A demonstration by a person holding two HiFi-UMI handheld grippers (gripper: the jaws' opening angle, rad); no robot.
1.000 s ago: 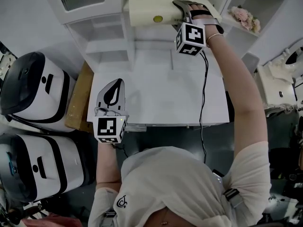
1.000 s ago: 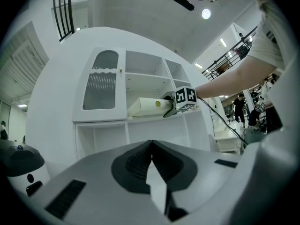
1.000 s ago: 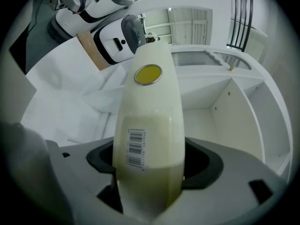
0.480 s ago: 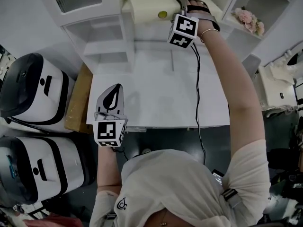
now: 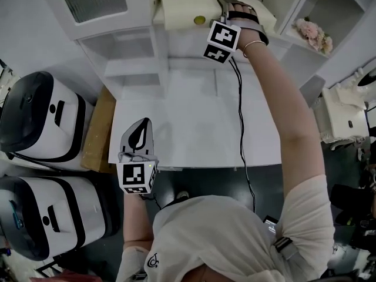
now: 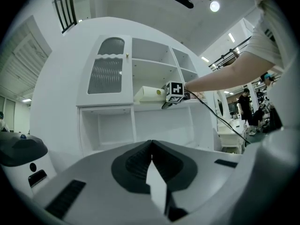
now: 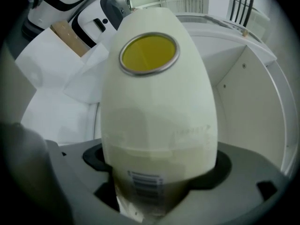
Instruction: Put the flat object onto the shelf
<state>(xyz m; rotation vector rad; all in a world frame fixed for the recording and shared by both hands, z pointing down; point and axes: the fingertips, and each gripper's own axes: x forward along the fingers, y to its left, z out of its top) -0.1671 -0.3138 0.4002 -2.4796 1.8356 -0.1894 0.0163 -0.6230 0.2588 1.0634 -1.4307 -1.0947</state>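
Cream-coloured flat object (image 5: 188,7) lies on the shelf (image 5: 179,34) in the head view, with the right tongs (image 5: 222,3) at its right end. The left tongs (image 5: 143,124) hang over the front-left part of the bench (image 5: 194,122).

Left gripper view: the tongs are closed tip to tip, with nothing between them.

Right gripper view: the tongs are opening with the flat object between them. A yellow disc (image 7: 149,54) shows on the object's upper face.
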